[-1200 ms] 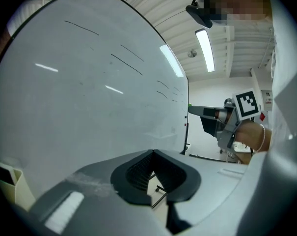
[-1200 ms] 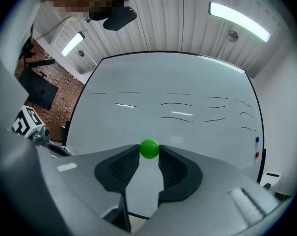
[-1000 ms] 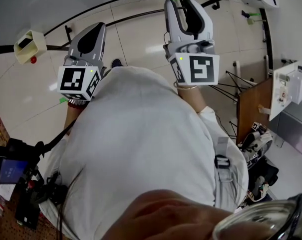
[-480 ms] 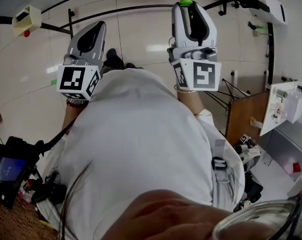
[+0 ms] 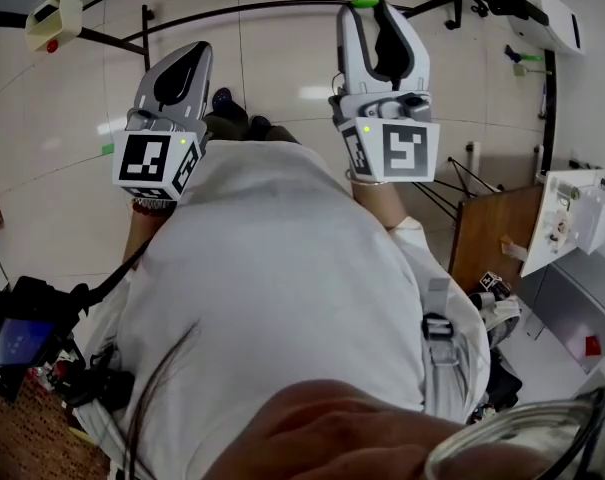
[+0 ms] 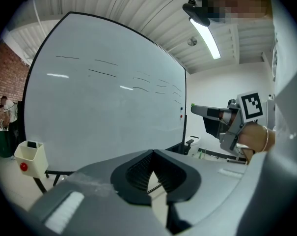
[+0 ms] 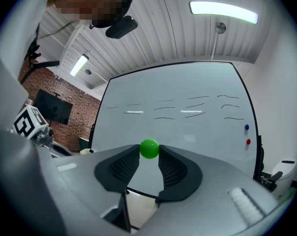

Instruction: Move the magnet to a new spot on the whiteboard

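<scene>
A round green magnet (image 7: 149, 149) sits pinched between the tips of my right gripper (image 7: 149, 150), which is shut on it. In the head view the same green magnet (image 5: 363, 1) shows at the tip of the right gripper (image 5: 367, 8), held up away from the whiteboard (image 7: 187, 127). The whiteboard (image 6: 104, 107) stands ahead with thin black strokes, plus a blue magnet (image 7: 246, 128) and a red magnet (image 7: 248, 142) near its right edge. My left gripper (image 6: 152, 154) is shut with nothing in it; it appears in the head view as the left gripper (image 5: 187, 56).
A cream box (image 6: 30, 157) with a red dot hangs on the board's stand at lower left. A brown wooden panel (image 5: 487, 233) and white equipment (image 5: 572, 213) stand to the right. A camera rig (image 5: 22, 333) lies at the left. The person's white shirt (image 5: 282, 298) fills the head view.
The head view has shifted slightly; both grippers keep about the same pose, the right one still holding the green magnet.
</scene>
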{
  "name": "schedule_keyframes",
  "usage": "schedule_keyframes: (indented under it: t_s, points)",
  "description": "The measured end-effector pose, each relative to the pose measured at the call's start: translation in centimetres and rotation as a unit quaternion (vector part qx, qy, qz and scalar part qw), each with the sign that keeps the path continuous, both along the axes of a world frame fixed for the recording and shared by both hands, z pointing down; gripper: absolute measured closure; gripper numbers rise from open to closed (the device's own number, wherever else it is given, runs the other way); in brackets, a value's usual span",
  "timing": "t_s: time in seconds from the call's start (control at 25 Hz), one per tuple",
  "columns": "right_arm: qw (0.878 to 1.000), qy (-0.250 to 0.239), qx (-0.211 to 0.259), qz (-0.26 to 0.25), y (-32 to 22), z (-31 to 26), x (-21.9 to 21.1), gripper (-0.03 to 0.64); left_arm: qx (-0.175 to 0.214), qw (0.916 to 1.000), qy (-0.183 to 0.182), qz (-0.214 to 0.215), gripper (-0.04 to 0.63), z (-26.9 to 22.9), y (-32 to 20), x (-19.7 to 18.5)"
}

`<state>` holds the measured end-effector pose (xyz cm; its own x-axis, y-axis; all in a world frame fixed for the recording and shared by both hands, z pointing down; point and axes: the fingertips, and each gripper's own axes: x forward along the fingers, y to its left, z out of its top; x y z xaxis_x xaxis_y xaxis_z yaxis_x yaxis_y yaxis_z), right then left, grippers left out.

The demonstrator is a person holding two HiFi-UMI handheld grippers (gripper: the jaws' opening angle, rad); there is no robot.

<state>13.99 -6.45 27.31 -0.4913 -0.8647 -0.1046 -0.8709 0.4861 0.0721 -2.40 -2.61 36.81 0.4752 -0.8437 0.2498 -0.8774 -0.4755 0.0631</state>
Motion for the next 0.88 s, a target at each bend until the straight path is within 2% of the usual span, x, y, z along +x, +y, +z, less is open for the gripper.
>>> schedule_keyframes:
  t_s: [0.24,0.56,0.72,0.88]
  points:
    - [1.0,-0.007,0.008,0.011,2.8,-0.3,1.2,0.492,0.006,0.9999,0.004,0.014,0.589,0.0,1.9,1.1]
    - [0.999,-0.001,-0.003,0.04,6.2,0.1,2.8,0.492,0.015,0.9979,0.017,0.06,0.589,-0.7,2.9,3.8]
    - [0.999,0.009,-0.016,0.035,7.2,0.9,1.9,0.492,0.001,0.9984,0.024,0.052,0.589,0.3,3.7,2.6]
    - [1.0,0.014,-0.024,0.008,7.8,1.8,-0.3,0.492,-0.015,0.9995,0.022,0.016,0.589,1.7,3.9,-0.2]
